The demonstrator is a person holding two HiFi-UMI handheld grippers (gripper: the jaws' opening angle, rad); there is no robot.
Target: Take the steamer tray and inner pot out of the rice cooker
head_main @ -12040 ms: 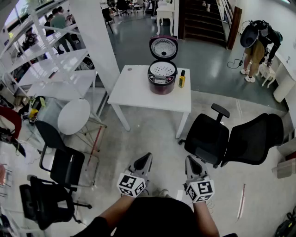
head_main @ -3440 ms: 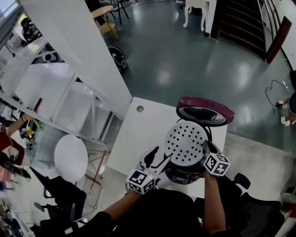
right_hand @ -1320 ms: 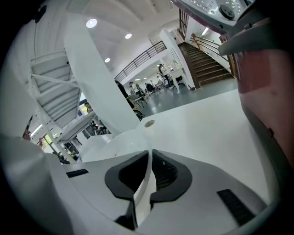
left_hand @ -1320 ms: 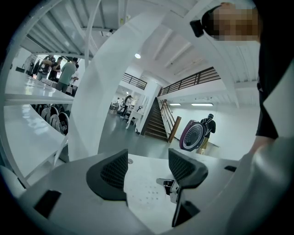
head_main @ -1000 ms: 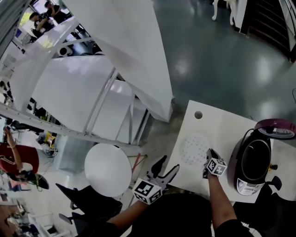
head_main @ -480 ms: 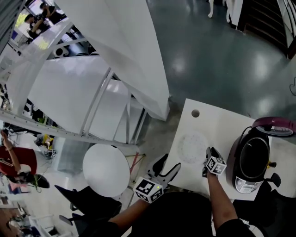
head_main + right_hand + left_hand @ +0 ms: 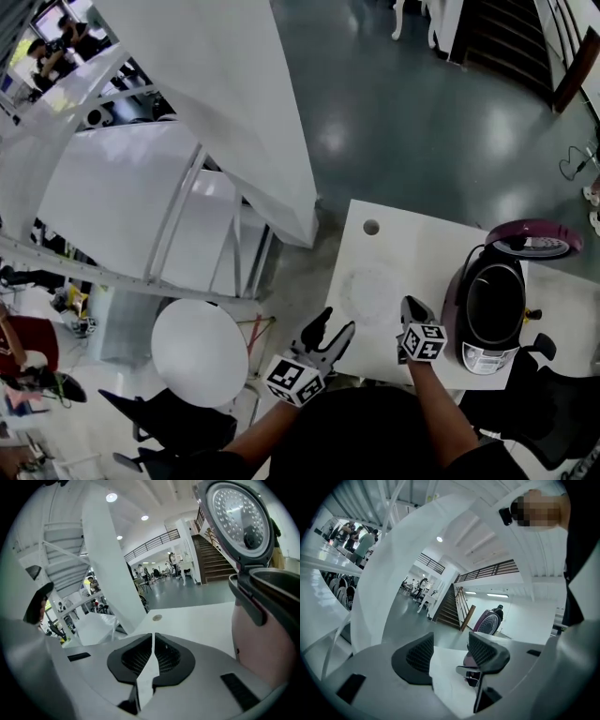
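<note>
Compared with a second ago, the right gripper is up off the tray. The tray now lies flat by itself on the table, left of the cooker and clear of it. Step one looks done.

The right gripper's jaws have just been closing and now sit together with nothing between them. The left gripper hangs off the near edge of the table. Its jaws have just closed a bit but are wide apart, and nothing's between them either.

The pot is still down in the cooker, and the lid stands open at the far side.

Stuff I'd worry about from here:
- The right gripper has to open before it goes for the pot rim. If it goes in pinched, it'll just bump the rim or shove the cooker.
- The pot rim looks thin and smooth. Pinched on one side only, the pot could tip or slip back in, so I'd guess both grippers are wanted.
- The cooker's front sits near the near edge of the table, so a sticky pot could drag the whole thing that way.
- If the lift drifts far, the pot could clip the lid.
- The tray is just beside the right gripper, so a careless swing across could knock it.
</note>
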